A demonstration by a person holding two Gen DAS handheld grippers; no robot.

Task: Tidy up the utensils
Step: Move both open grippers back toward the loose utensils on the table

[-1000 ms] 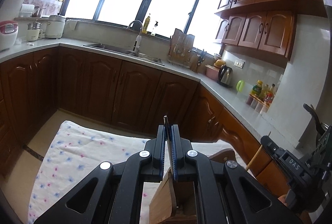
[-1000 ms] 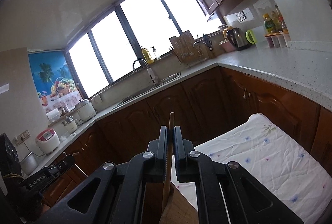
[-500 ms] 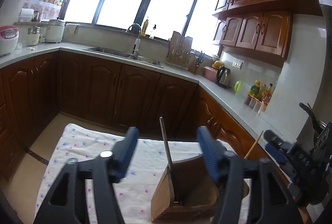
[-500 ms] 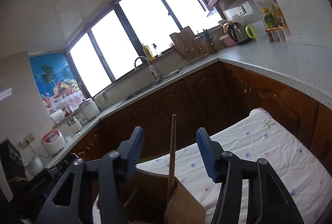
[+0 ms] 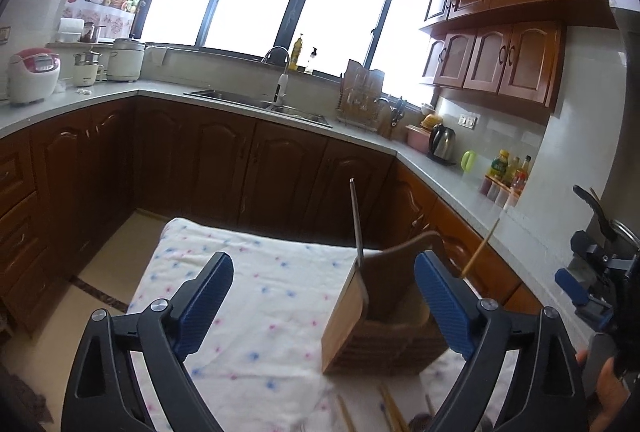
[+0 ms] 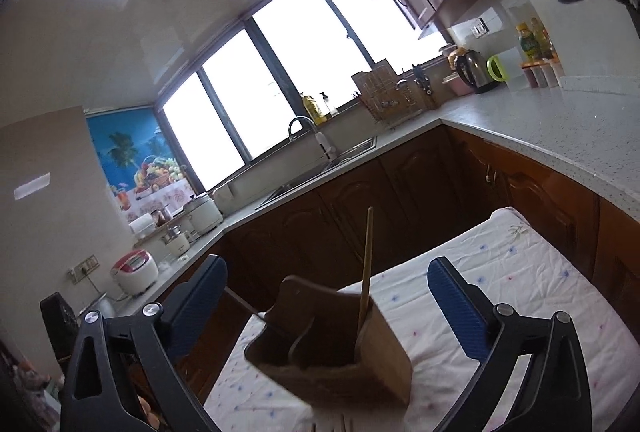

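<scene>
A wooden utensil holder [image 5: 380,328] stands on a floral cloth [image 5: 256,296]. A thin metal utensil handle [image 5: 356,224] stands upright in it, and a wooden chopstick [image 5: 478,252] leans out on its right. My left gripper [image 5: 324,308] is open and empty, just above and behind the holder. In the right wrist view the holder [image 6: 340,344] holds the wooden chopstick [image 6: 366,264] upright. My right gripper [image 6: 328,312] is open and empty around the holder. More wooden sticks [image 5: 388,412] lie on the cloth at the bottom edge.
Dark wooden cabinets [image 5: 224,160] and a grey countertop [image 5: 432,168] wrap around the cloth-covered table. A sink [image 5: 256,104], a kettle [image 5: 442,144], bottles [image 5: 508,168] and a rice cooker [image 5: 32,76] sit on the counter. The right gripper shows at the right edge [image 5: 592,284].
Both grippers were shut, the left on the metal utensil and the right on the chopstick. Both have opened wide and pulled back, leaving the two utensils standing in the holder.
</scene>
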